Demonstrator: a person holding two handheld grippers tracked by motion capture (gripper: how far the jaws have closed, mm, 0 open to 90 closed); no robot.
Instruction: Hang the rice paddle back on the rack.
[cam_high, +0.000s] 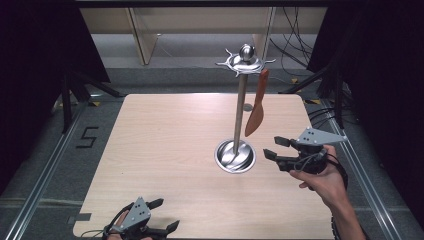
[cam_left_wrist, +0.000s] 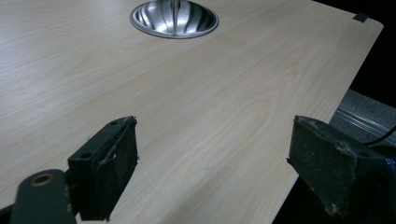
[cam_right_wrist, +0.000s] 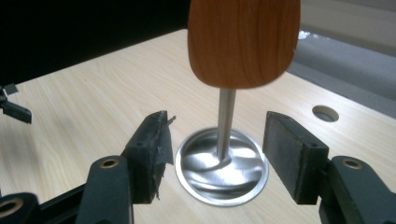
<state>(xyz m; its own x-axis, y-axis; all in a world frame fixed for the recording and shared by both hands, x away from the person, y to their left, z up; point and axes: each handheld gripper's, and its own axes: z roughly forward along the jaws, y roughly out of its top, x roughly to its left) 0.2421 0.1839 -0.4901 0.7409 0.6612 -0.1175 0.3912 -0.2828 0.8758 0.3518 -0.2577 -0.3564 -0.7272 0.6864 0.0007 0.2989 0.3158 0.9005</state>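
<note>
While it hangs, the wooden spatula (cam_high: 256, 106) looks reddish-brown (grain visible).

Left gripper (cam_high: 155, 216) at the high view's 7 o'clock: body and the hand holding it cut off by the bottom edge. In the left gripper view the utensil stand (cam_left_wrist: 174, 18) sits at 12 o'clock, pole and far rim of its base cropped by the top edge. In the right gripper view the wooden spatula (cam_right_wrist: 243, 39) at 12 o'clock is cut by the top edge, handle out of frame, and its blade hides the upper pole of the stand. At 9 o'clock there, a small black jaw tip, too little showing to read. Hook holding the spatula in the high view: too small to tell.
</note>
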